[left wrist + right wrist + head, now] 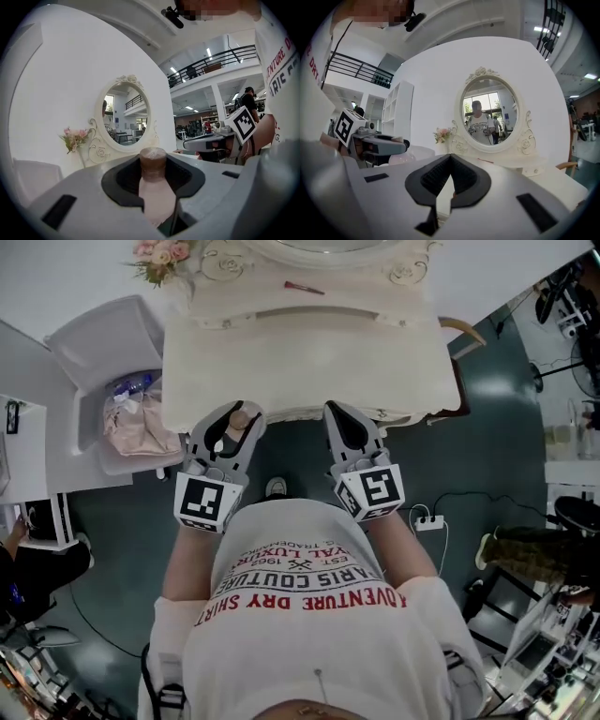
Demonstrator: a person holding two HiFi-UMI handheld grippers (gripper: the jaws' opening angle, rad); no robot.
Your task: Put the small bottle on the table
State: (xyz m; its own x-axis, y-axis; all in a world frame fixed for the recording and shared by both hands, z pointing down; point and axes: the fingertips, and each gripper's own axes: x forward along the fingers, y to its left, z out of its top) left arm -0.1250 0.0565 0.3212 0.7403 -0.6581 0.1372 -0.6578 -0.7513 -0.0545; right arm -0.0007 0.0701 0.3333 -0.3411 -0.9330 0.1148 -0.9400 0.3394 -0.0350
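Standing at the big cream worktop (309,362) with a round mirror (125,115), a person holds two grippers. The left gripper (234,423) has its fingers pinching the small bottle (153,187) near the worktop's front edge. The right gripper (450,161) has its fingers pressed together, with nothing in them.

We see a cream carved dressing table (309,343) against a white wall (61,79), with an oval mirror (490,112) on top and pink flowers (161,257) at its left corner. Dark teal floor (506,418). White chair (94,338) to the left. Mezzanine railing (220,58) and ceiling strip lights (209,51) beyond.
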